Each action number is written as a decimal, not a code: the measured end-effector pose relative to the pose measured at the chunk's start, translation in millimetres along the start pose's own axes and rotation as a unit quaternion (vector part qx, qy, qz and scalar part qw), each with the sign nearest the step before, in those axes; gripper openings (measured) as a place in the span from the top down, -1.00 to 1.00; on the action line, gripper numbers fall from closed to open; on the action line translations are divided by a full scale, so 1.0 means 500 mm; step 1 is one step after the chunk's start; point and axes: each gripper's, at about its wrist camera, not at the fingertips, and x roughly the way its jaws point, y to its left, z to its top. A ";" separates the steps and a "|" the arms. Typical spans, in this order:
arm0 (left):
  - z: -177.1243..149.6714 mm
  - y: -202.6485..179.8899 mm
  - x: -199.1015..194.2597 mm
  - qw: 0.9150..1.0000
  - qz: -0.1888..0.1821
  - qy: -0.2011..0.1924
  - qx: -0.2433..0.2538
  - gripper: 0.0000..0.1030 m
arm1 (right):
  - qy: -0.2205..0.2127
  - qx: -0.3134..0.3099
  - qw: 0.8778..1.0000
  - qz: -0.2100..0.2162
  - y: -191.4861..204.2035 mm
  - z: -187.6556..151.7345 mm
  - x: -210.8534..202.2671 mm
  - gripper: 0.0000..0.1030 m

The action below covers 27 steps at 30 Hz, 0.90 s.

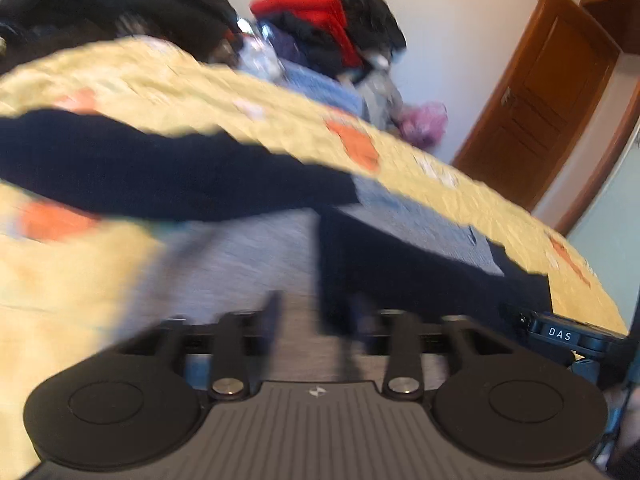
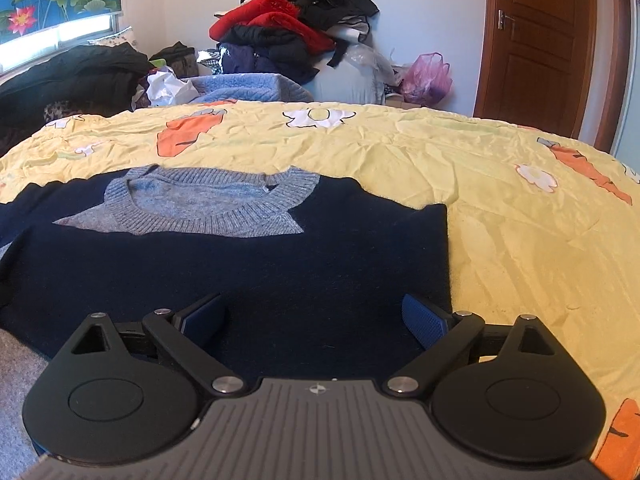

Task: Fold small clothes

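While its two blue ribbed pads stand wide apart with nothing between them, the right gripper (image 2: 316, 320) hovers just above the navy knitted sweater with a grey ribbed collar (image 2: 248, 276), which lies flat on a crumpled yellow bedsheet printed with orange carrots (image 2: 520, 240). The left gripper (image 1: 316, 312) is blurred; its fingers look partly apart over the grey and navy fabric, but I cannot tell whether they grip it. A heap of red and black clothes (image 2: 296, 20) sits beyond the bed, near a brown wooden door (image 2: 540, 40).
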 end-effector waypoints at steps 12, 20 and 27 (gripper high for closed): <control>0.123 0.566 -0.132 0.881 0.095 -0.137 -0.442 -0.90 | -0.003 0.007 1.000 0.012 -0.002 0.001 -0.009 -0.93; 0.165 0.635 -0.065 0.877 0.073 -0.092 -0.466 -0.88 | -0.004 0.013 1.000 0.017 -0.004 0.001 -0.010 -0.95; 0.174 0.648 -0.018 0.884 0.097 -0.066 -0.452 0.26 | -0.006 0.020 0.999 0.026 -0.011 0.001 -0.011 -0.98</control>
